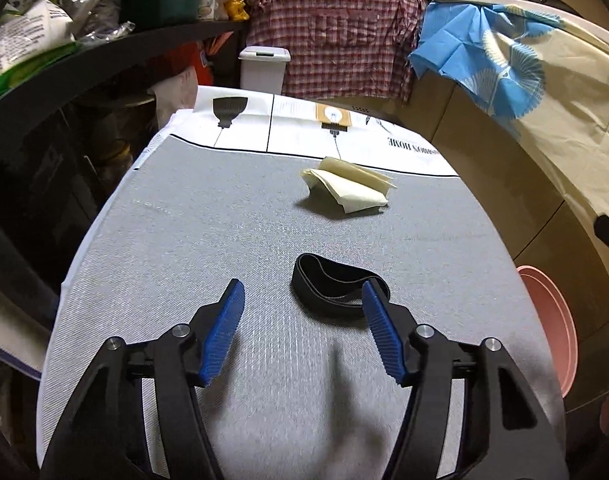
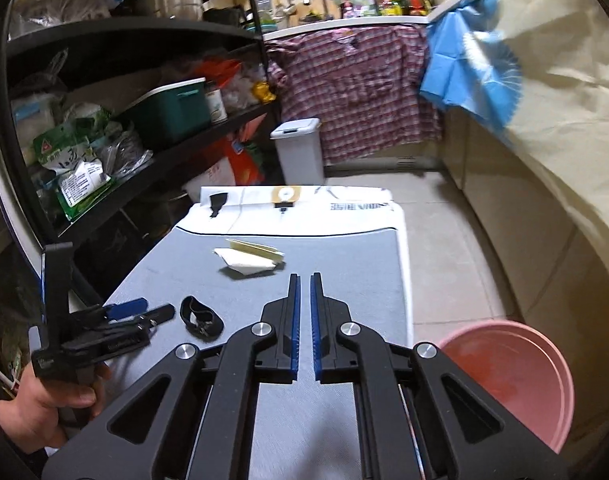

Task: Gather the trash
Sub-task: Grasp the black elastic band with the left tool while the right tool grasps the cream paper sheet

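Observation:
A black elastic band (image 1: 336,286) lies on the grey table cloth (image 1: 224,220), just ahead of my left gripper (image 1: 302,294). That gripper is open and empty, and its right finger (image 1: 378,320) overlaps the band's near edge. A crumpled cream paper (image 1: 348,186) lies farther along the table. In the right wrist view my right gripper (image 2: 304,280) is shut and empty, held above the table. The band (image 2: 200,318) and the left gripper (image 2: 144,312) are to its left, and the paper (image 2: 250,260) lies ahead.
A pink basin (image 2: 512,376) stands on the floor right of the table; it also shows in the left wrist view (image 1: 552,320). A white lidded bin (image 2: 298,152) stands beyond the table's far end. Black shelves (image 2: 124,120) full of goods line the left. A draped counter (image 2: 544,120) runs along the right.

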Tool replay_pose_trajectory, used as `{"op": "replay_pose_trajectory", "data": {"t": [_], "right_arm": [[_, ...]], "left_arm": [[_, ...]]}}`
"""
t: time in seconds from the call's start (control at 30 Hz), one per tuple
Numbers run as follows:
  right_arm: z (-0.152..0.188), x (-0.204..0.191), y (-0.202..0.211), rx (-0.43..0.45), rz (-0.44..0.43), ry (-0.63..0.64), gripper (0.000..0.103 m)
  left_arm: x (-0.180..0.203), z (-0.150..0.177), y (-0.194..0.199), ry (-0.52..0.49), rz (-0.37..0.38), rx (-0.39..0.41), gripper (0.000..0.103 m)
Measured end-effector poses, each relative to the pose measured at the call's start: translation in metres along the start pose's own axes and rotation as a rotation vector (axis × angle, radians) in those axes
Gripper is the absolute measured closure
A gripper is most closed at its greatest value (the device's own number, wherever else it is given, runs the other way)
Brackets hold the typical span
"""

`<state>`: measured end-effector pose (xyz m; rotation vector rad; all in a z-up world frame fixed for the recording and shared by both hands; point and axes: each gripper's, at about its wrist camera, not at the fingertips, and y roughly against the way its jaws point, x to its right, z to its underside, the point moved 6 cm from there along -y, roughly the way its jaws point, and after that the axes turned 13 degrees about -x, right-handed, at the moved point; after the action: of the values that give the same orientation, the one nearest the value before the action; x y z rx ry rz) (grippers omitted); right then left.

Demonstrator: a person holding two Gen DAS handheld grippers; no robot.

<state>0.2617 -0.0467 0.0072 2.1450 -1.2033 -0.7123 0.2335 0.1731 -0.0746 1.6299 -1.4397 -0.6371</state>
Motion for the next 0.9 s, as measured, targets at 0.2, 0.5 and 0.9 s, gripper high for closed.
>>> {"op": "replay_pose_trajectory", "data": {"t": [0.2, 0.5, 0.9], "right_arm": [[-0.013, -0.008, -0.045, -0.032, -0.035, 0.018, 0.096], [-0.036, -0.014, -0.106, -0.097, -0.096, 0.036, 0.089], [-0.062, -0.046, -0.183, -0.183, -0.103, 0.176, 0.061]], "left_arm": [[-0.004, -0.005, -0.016, 0.04, 0.013, -0.032, 0.047], [0.0, -0.007, -0.03, 0.047, 0.021, -0.107, 0.084], [-0.041, -0.027, -0.015, 0.148, -0.077, -0.053, 0.1]]}}
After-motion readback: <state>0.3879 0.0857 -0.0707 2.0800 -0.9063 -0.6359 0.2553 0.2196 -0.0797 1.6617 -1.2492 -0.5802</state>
